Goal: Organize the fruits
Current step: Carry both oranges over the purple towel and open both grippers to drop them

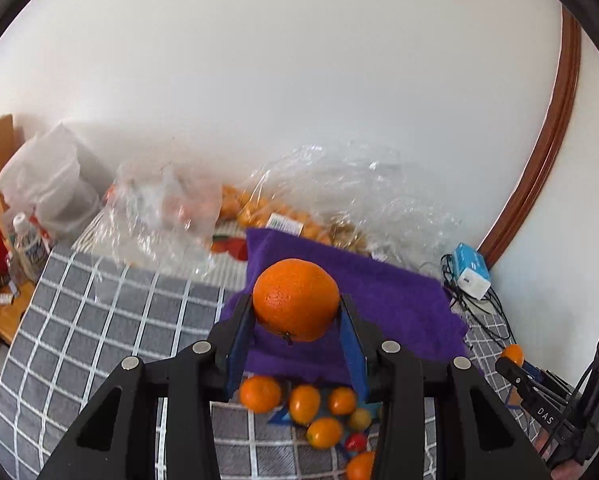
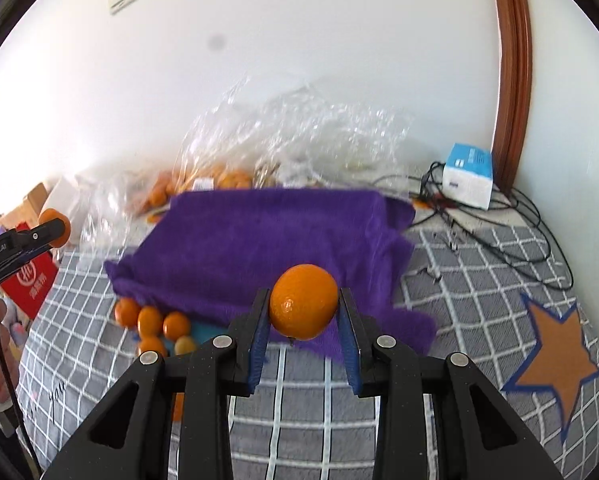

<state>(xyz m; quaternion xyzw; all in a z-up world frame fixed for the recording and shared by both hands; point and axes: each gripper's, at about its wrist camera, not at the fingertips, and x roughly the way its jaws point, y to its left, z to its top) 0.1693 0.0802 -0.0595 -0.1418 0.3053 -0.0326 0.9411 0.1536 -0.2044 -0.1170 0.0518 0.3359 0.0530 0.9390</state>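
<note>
Two oranges are being held clear of the checked tablecloth [image 2: 299, 408], above the purple towel [image 1: 395, 292]: the larger orange [image 1: 296, 300] is being clamped in the left gripper [image 1: 297, 320], the smaller orange [image 2: 303, 301] in the right gripper [image 2: 304, 316], each pinched across its widest part between the blue pads. Such fruit is judged firm yet slightly yielding, fairly heavy, round and apt to roll or slip; a hold across the middle is being favoured. Loose small oranges [image 1: 299, 404] are being left by the towel's near edge.
</note>
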